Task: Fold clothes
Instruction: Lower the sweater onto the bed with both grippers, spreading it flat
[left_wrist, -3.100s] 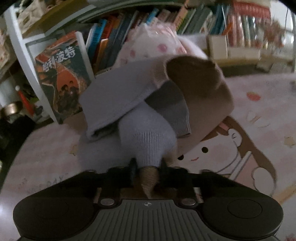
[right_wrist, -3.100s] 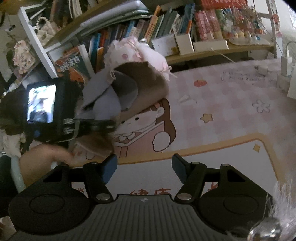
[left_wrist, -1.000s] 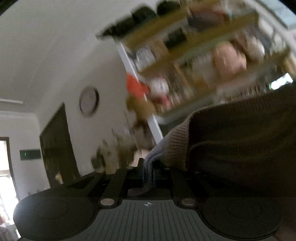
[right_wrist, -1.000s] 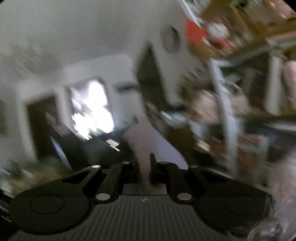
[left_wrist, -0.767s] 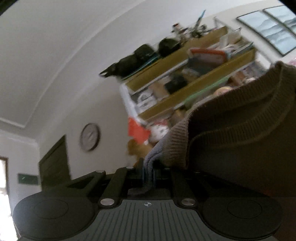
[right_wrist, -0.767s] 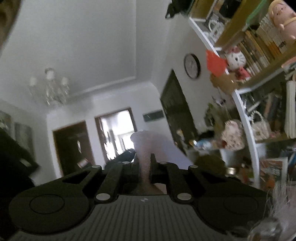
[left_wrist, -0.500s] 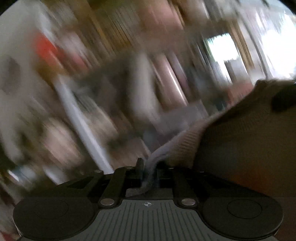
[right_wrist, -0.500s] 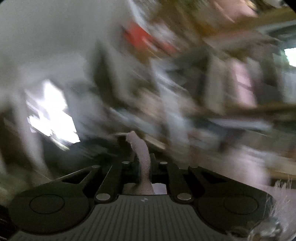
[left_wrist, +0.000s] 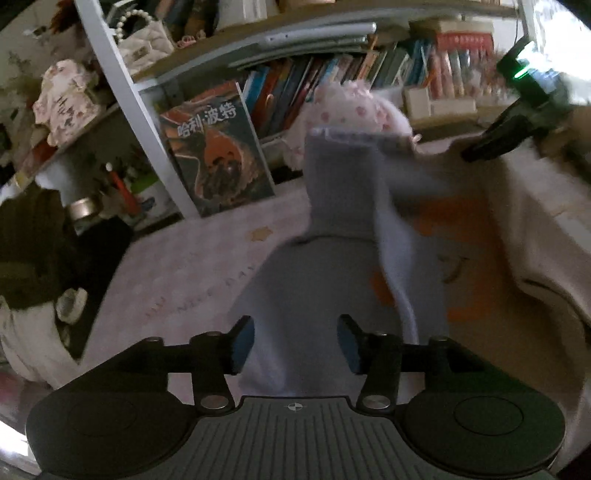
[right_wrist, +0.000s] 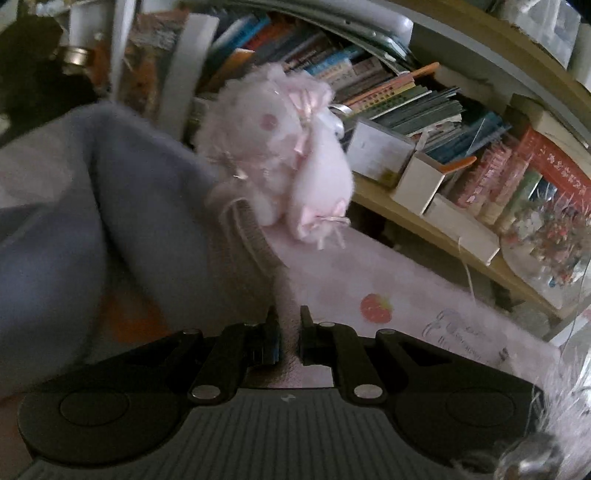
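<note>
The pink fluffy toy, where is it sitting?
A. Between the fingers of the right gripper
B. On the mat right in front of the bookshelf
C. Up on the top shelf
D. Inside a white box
B: the pink fluffy toy sits on the pink mat right in front of the bookshelf, with rows of books behind it; it is not inside any box or gripper.

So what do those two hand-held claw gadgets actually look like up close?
Both look alike. The left claw has a dark grey ribbed body with a small round crosshair mark, a round black housing on each side, and black arms with silver screws ending in fingers with blue pads. The right claw matches it, with something pale and fluffy hanging beside it. From the left camera it shows a green light.
</note>
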